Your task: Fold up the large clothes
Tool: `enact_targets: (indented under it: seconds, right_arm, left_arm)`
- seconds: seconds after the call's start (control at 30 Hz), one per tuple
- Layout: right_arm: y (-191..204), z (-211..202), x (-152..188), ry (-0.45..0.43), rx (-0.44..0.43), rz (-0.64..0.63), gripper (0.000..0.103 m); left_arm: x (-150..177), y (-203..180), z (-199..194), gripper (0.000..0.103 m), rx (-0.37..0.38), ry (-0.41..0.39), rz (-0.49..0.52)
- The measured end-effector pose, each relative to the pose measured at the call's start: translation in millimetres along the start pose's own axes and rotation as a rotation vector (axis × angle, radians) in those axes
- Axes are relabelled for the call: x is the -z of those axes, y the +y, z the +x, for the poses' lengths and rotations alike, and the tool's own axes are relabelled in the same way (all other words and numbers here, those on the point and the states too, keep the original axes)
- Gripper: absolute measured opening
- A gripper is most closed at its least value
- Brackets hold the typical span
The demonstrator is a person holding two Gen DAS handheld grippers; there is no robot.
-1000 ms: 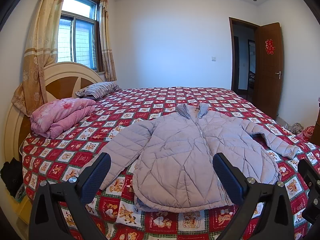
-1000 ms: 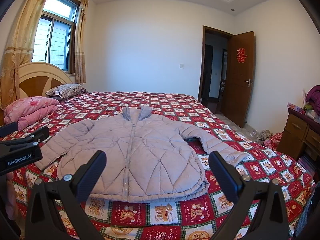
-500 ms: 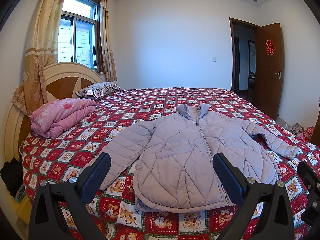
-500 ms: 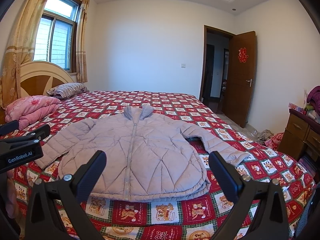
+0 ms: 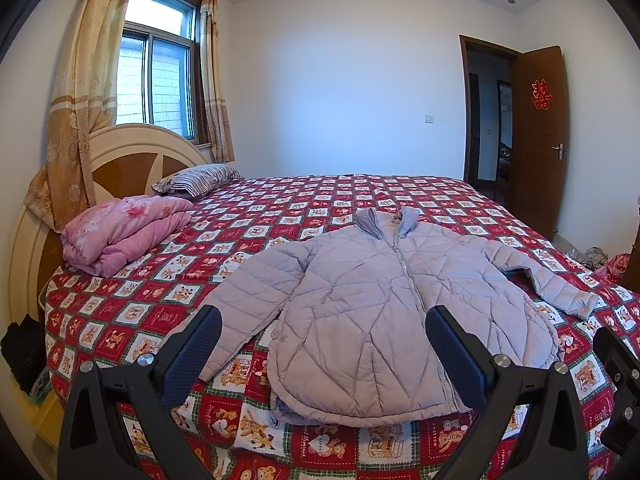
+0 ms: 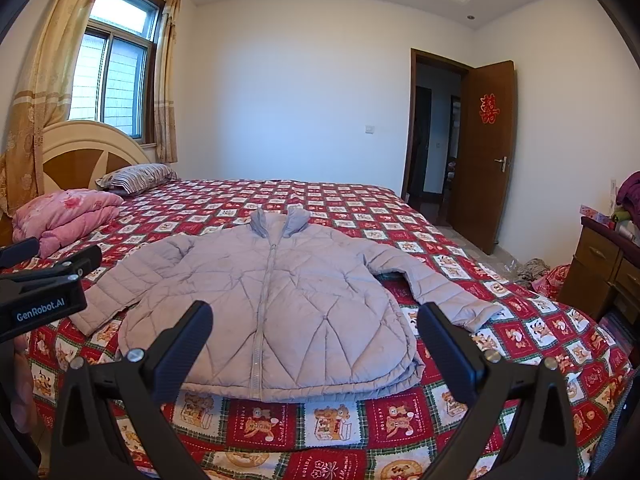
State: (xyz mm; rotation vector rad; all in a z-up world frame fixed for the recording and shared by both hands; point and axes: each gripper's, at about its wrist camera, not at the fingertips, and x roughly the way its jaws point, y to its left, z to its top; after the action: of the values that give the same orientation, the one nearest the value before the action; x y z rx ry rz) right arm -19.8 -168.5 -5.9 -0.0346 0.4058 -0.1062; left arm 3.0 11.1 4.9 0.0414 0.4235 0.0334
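Note:
A lilac quilted puffer jacket (image 5: pixel 384 300) lies flat and zipped on the red patterned bed (image 5: pixel 280 216), collar away from me, both sleeves spread out. It also shows in the right wrist view (image 6: pixel 280 304). My left gripper (image 5: pixel 324 336) is open and empty, held above the near edge of the bed in front of the jacket's hem and left sleeve. My right gripper (image 6: pixel 316 332) is open and empty, held in front of the hem. Neither touches the jacket.
A folded pink quilt (image 5: pixel 120 232) and a striped pillow (image 5: pixel 196 176) lie by the headboard (image 5: pixel 120 152) at left. An open brown door (image 6: pixel 484 152) is at right. A wooden cabinet (image 6: pixel 600 264) stands at far right, with clutter on the floor (image 6: pixel 532 268).
Both grippers have drifted very slightly; the jacket has not moved and both grippers stay open.

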Motion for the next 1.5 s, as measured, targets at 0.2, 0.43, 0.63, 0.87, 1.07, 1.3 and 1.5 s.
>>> enact_targets:
  seconds: [0.2,0.43,0.63,0.87,1.07,1.3,1.5]
  right_arm:
    - [-1,3,2,0.007,-0.003,0.003,0.103]
    - [-6,15,7,0.027,-0.02,0.014,0.103]
    - [-36,47,17,0.073,-0.037,0.073,0.103]
    - [-120,111,30,0.143,0.083,0.236,0.103]
    - [-195,169,46,0.253,0.215,0.336,0.103]
    - [-267,228,56,0.368,0.336,0.413,0.103]
    - [-286,269,62,0.445,0.378,0.386,0.096]
  left_arm:
    - [2,3,3,0.102,-0.003,0.004,-0.006]
    - [8,4,16,0.102,-0.005,0.03,0.002]
    - [20,4,45,0.102,-0.012,0.083,0.019]
    - [34,0,110,0.102,-0.063,0.141,0.085]
    - [22,-12,172,0.102,-0.07,0.16,0.105]
    - [17,-36,251,0.102,-0.103,0.214,0.105]
    - [24,-46,300,0.102,-0.193,0.222,0.146]
